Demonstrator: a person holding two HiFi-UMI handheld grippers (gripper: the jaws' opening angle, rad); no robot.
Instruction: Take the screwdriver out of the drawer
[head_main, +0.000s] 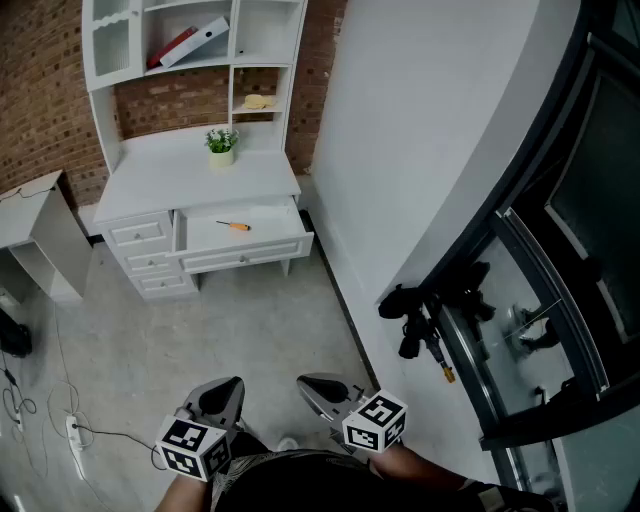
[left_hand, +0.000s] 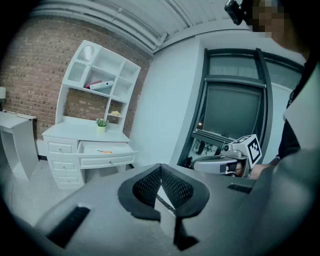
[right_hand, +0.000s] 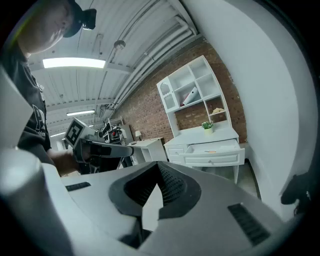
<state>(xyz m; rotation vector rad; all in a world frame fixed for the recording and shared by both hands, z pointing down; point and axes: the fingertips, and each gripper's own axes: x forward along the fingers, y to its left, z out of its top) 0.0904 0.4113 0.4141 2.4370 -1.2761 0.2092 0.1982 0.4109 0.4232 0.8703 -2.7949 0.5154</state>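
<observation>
The screwdriver lies in the open drawer at 12 o'clock, well apart. The left gripper and right gripper therefore hang low, jaws together and empty.

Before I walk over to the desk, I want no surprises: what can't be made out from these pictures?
Screwdriver: too small in every view to tell its tip type.
Drawer: in the head view its rear is hidden under the desktop.
Side drawers: shut fronts hide their contents.
Yellow item on the shelf: too small to identify.
</observation>
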